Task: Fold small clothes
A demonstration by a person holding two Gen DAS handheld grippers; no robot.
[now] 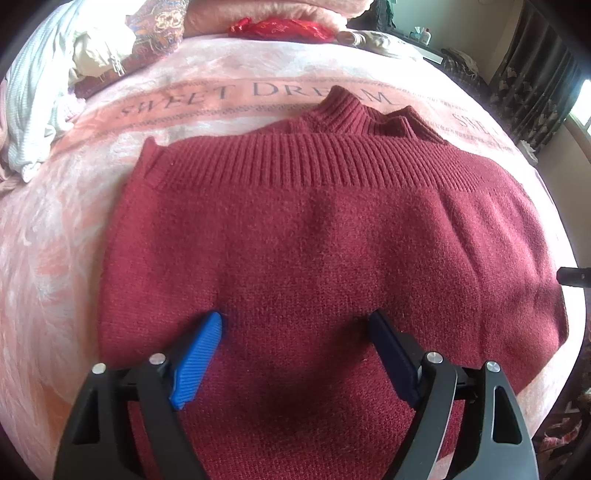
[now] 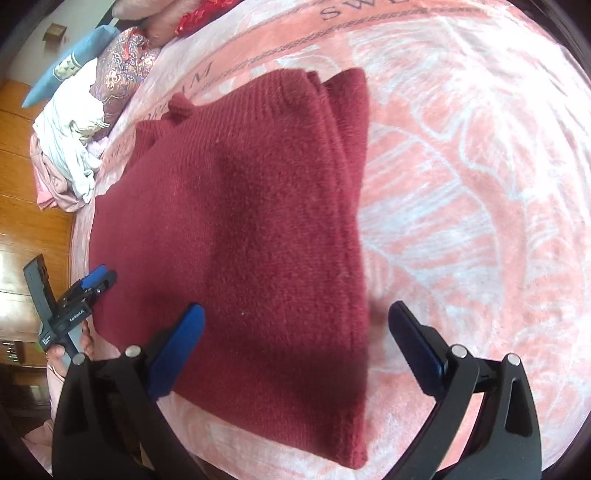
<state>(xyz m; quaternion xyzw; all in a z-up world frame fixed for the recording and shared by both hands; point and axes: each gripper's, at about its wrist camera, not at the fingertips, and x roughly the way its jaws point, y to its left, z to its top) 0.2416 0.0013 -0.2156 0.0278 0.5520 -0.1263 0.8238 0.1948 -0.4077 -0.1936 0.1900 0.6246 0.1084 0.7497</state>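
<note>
**Red sweater folded on bed, both tools open above it**

One bed (image 1: 55,258), covered by one pink blanket (image 2: 461,184) printed with pale feathery shapes and "SWEET DREAM" lettering. It fills most of both views.

One dark red knit sweater (image 1: 314,240), folded into a thick rectangle, lying flat in the middle of the blanket. Ribbed hem band runs across the top layer in the left wrist view; ribbed collar pokes out beyond it at the far edge. In the right wrist view several stacked layers show along the right edge of the sweater (image 2: 240,221).

One loose pile of clothes (image 2: 70,147) near the far left edge of the bed: white, pink and patterned pieces, count unclear. One red cloth item (image 1: 280,27) at the head end, next to pink pillows.

Two tools. Left tool (image 1: 295,332) points steeply down over the near part of the sweater, jaws wide apart, tips at the knit, nothing pinched between them. It also shows in the right wrist view (image 2: 98,277) at the sweater's left edge, a hand (image 2: 70,347) on its grip. Right tool (image 2: 295,321) points steeply down at the sweater's near right corner, jaws spread wide: blue finger over the knit, dark finger over bare blanket, the sweater's edge between them, not gripped.
</note>
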